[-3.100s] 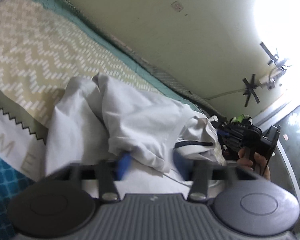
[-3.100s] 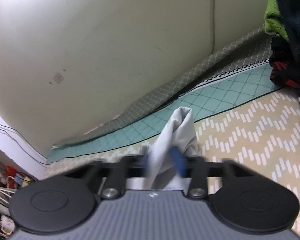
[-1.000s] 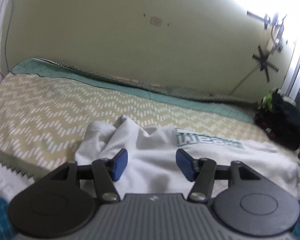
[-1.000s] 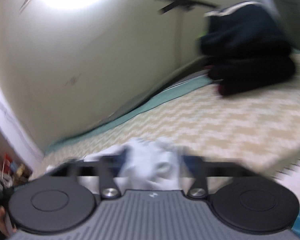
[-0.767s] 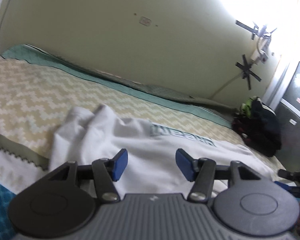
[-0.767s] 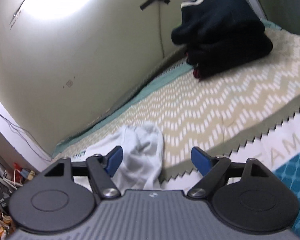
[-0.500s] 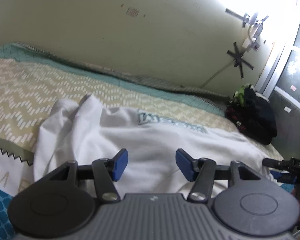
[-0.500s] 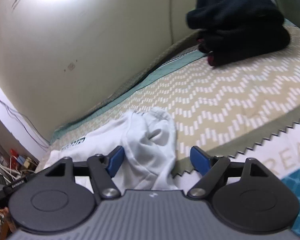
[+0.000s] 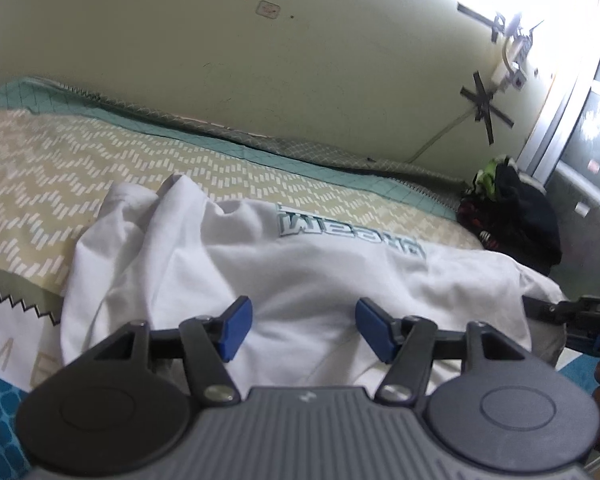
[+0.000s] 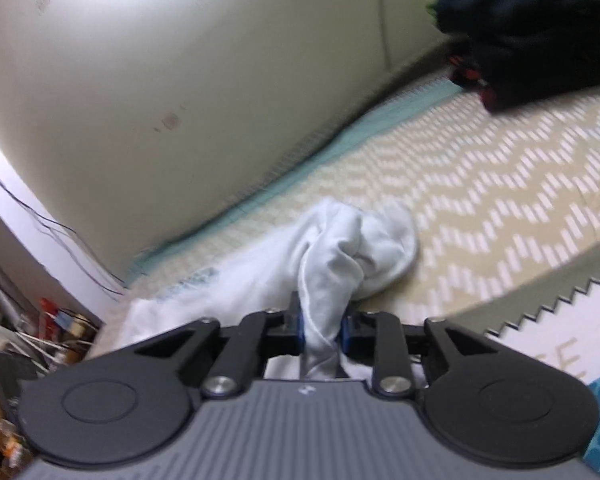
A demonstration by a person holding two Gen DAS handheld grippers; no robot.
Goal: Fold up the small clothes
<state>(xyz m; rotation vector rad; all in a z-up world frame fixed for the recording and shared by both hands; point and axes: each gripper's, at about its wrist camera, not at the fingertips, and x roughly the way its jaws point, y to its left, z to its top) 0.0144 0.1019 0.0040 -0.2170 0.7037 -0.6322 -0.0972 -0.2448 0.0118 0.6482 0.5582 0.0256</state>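
A white shirt [image 9: 308,264] lies spread out on a bed with a tan zigzag blanket [image 9: 60,168]. The shirt has green letters [image 9: 348,236] on its front, and they look upside down in the left view. Its left end is bunched up in soft folds. The left hand-held gripper [image 9: 304,328] is over the near side of the shirt with its two blue fingers [image 9: 234,326] wide apart, and nothing is between them. The right hand-held gripper [image 10: 322,328] has its fingers squeezed together on a bunched bit of the white shirt [image 10: 328,264], and the cloth sticks up between them in a twisted lump. In the left view, the right hand-held gripper [image 9: 572,312] pokes in at the right end of the shirt. A pile of dark clothes [image 10: 532,28] sits farther along the bed, well apart from the shirt, close to the pale wall [image 9: 300,60].
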